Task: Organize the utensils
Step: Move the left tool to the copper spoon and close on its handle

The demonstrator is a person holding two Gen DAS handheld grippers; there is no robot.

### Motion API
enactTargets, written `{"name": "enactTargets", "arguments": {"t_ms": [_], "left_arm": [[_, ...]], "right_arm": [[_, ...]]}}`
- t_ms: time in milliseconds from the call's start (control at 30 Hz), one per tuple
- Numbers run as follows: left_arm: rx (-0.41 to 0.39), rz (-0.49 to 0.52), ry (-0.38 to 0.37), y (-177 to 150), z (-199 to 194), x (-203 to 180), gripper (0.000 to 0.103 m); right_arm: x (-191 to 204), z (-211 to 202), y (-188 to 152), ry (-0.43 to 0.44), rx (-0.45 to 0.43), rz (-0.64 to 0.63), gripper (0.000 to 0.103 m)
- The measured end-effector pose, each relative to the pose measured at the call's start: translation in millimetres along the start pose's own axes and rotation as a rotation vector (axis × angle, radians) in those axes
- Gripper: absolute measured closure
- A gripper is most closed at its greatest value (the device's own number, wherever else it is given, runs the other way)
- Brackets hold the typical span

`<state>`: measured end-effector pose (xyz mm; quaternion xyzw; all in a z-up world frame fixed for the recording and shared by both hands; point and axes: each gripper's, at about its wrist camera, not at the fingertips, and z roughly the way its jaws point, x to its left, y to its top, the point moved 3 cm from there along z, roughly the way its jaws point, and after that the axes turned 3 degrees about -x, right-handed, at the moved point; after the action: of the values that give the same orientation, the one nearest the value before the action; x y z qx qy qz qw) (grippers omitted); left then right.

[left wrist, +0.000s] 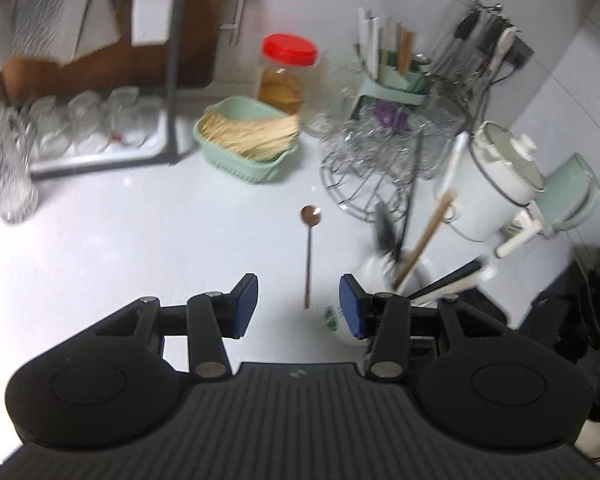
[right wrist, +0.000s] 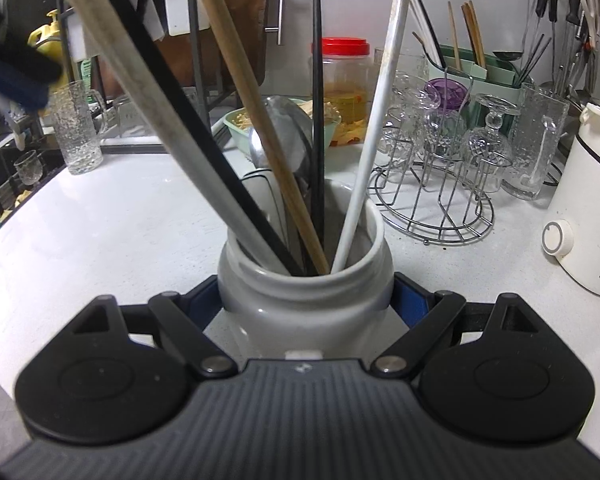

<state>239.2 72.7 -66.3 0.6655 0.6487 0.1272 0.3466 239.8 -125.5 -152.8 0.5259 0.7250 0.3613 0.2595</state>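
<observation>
A thin copper-coloured spoon point(left wrist: 309, 256) lies on the white counter point(left wrist: 140, 232), bowl away from me. My left gripper point(left wrist: 298, 304) is open and empty, just above the counter with the spoon's handle end between its fingers. A white ceramic jar point(left wrist: 376, 280) with several chopsticks and utensils stands at its right. In the right wrist view my right gripper point(right wrist: 306, 300) is shut on this jar point(right wrist: 304, 304), blue pads against both sides. The jar holds black point(right wrist: 318, 120), wooden point(right wrist: 256, 112) and white point(right wrist: 376, 128) chopsticks and a metal spoon point(right wrist: 284, 136).
A green basket of wooden sticks point(left wrist: 248, 136), a red-lidded jar point(left wrist: 286, 72), a wire rack with glasses point(right wrist: 440, 184), a green utensil holder point(left wrist: 396, 76) and a white kettle point(left wrist: 496, 184) stand at the back. Glasses sit on a rack at the left point(left wrist: 88, 124).
</observation>
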Motion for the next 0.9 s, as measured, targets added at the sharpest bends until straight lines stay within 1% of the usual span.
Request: {"name": "enactTargets", "arguments": {"t_ms": [67, 133, 200, 300, 400, 500, 633, 900], "left_arm": [[-0.006, -0.020, 0.031, -10.3, 8.7, 8.0, 0.052], [-0.011, -0.042, 0.034, -18.5, 16.8, 15.2, 0.052], [0.001, -0.082, 0.022, -26.4, 27.2, 23.6, 0.052], [0.007, -0.080, 0.019, -30.9, 43.0, 25.2, 0.052], [0.018, -0.068, -0.011, -29.5, 60.1, 25.7, 0.052], [0.011, -0.042, -0.020, -24.6, 76.9, 25.9, 0.052], [-0.005, -0.020, -0.064, -13.5, 101.1, 27.4, 0.049], [-0.005, 0.026, -0.128, 1.4, 152.3, 23.9, 0.048]], "right_arm": [[-1.7, 0.0, -1.0, -0.013, -0.009, 0.007, 0.013], [-3.7, 0.3, -1.5, -0.021, -0.016, 0.013, 0.013], [-5.7, 0.8, -1.0, -0.031, -0.017, 0.020, 0.013], [-7.6, 1.8, 0.8, -0.044, -0.008, 0.029, 0.013], [-8.3, 2.7, 1.4, -0.055, -0.003, 0.037, 0.013], [-7.3, 2.9, 1.4, -0.070, 0.002, 0.046, 0.013], [-6.6, 2.8, 1.7, -0.084, 0.011, 0.054, 0.013], [-4.9, 1.4, 2.7, -0.125, 0.033, 0.078, 0.013]]}}
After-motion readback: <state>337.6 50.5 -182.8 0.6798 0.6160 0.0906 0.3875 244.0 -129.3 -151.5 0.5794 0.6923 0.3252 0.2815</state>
